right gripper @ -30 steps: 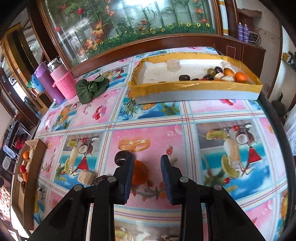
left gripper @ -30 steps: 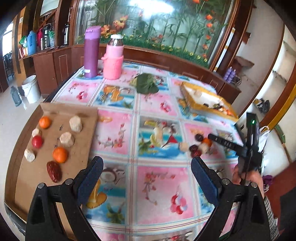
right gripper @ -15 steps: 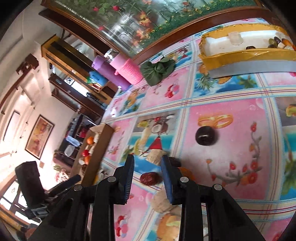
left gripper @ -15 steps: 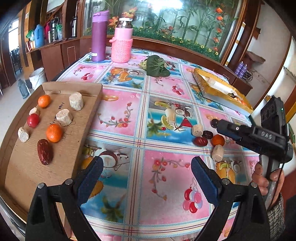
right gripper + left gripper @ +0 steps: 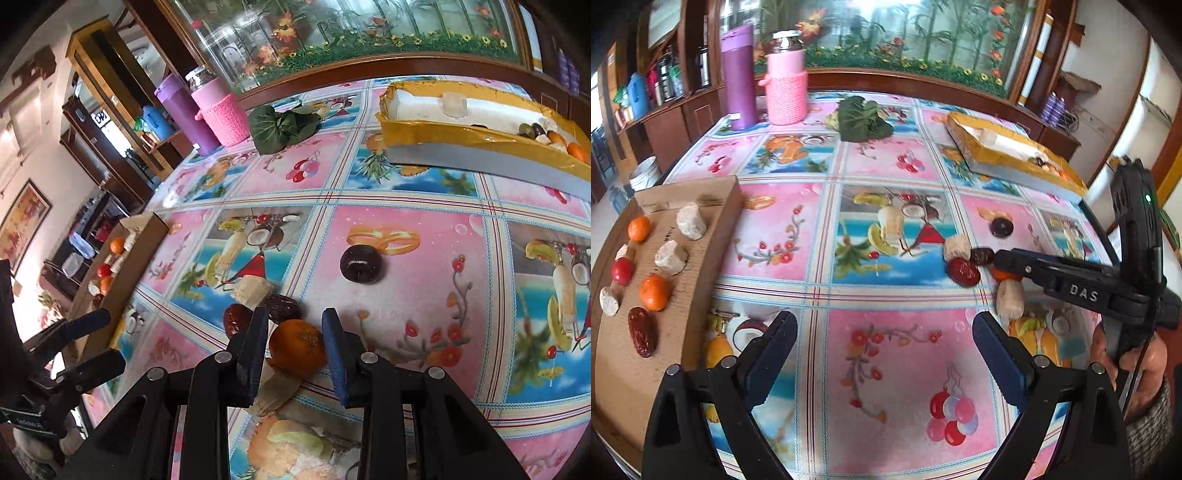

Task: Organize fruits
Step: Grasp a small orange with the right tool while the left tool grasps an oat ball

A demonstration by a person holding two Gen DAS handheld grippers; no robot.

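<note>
From the left wrist, the left hand-held gripper hangs wide open and empty over the patterned counter. At far left the cardboard tray already carries small oranges, a cherry tomato, a red date and pale chunks in rows. At right the right hand-held gripper, its arm marked "DAS", reaches into the loose cluster of fruit.

From the right wrist, the right hand-held gripper has its pads nearly together on the small orange, which sits between them on the counter among a red date, a dark date and pale chunks; a dark plum lies apart. The yellow-edged box holds more fruit.

The step in hand looks like picking the orange up. Next it probably needs a lift clear of its neighbours and a carry toward the cardboard tray.
</note>
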